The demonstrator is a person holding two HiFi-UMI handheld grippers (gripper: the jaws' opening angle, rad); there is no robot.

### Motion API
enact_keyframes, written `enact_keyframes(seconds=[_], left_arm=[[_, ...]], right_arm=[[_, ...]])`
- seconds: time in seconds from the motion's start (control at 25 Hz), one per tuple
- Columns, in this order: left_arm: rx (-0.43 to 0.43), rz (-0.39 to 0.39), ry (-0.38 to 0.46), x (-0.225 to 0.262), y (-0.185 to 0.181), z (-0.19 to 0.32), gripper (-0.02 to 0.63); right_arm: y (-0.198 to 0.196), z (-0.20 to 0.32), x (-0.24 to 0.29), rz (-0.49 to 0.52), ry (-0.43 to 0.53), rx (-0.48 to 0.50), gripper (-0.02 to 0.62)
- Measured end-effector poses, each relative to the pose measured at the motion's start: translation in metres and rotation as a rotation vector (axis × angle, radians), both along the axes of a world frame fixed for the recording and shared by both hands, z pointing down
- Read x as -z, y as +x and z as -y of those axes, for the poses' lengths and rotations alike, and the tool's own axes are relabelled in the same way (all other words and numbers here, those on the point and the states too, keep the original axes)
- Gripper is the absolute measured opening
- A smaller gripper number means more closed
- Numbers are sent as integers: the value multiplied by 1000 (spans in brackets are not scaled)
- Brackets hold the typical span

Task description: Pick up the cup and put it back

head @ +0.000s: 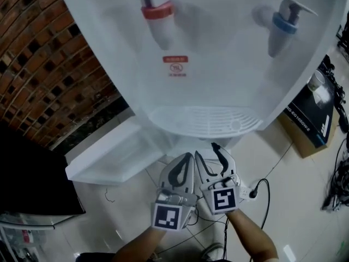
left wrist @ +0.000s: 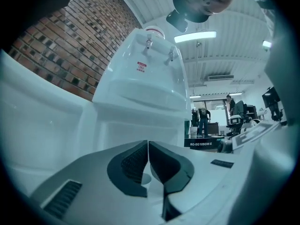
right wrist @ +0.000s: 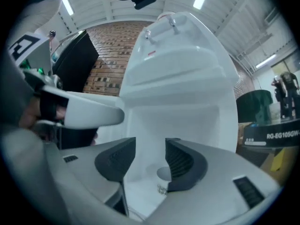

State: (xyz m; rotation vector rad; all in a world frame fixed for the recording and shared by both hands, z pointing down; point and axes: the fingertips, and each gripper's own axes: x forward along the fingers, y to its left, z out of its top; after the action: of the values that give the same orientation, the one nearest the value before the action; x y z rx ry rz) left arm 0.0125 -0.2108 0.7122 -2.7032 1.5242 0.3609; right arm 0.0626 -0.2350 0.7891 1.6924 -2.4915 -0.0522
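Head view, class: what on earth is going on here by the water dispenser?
A person holds two grippers low in front of a white water dispenser, aimed at its open lower compartment. A small white cup stands inside. The right gripper has its fingers apart, with the cup just ahead of them and not gripped. The left gripper is shut and empty.

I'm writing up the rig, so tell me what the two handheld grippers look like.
Both are light grey plastic. The left gripper and right gripper each have two curved jaws lined with dark ribbed pads, and each carries a cube with black-and-white square markers at its rear. No sleeves show on the forearms.
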Motion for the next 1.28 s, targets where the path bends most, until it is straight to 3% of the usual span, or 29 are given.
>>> enact_keyframes(seconds=[0.12,0.24,0.28,0.52,0.56,0.84,0.92,1.28], left_arm=[[-14,18,7,-5,-1,-1,0],[-22,38,18,-7,-4,-1,0],[-22,45,19,-8,-5,0,0],[-19,66,21,-11,-10,1,0],[-20,68,19,-13,-11,1,0],[-6,84,-1,-20,-18,3,0],[-3,81,1,-20,-19,4,0],[-9,84,8,-19,-15,5,0]], right_arm=[[9,24,-41,26,-46,-51,207],[17,47,-77,39,-83,-104,278],[20,54,-87,26,-93,-118,338],[29,91,-129,0,-154,-163,351],[30,97,-135,-2,-163,-167,382],[24,123,-151,-31,-186,-161,383],[24,125,-151,-41,-186,-158,342],[12,89,-106,-31,-154,-107,340]])
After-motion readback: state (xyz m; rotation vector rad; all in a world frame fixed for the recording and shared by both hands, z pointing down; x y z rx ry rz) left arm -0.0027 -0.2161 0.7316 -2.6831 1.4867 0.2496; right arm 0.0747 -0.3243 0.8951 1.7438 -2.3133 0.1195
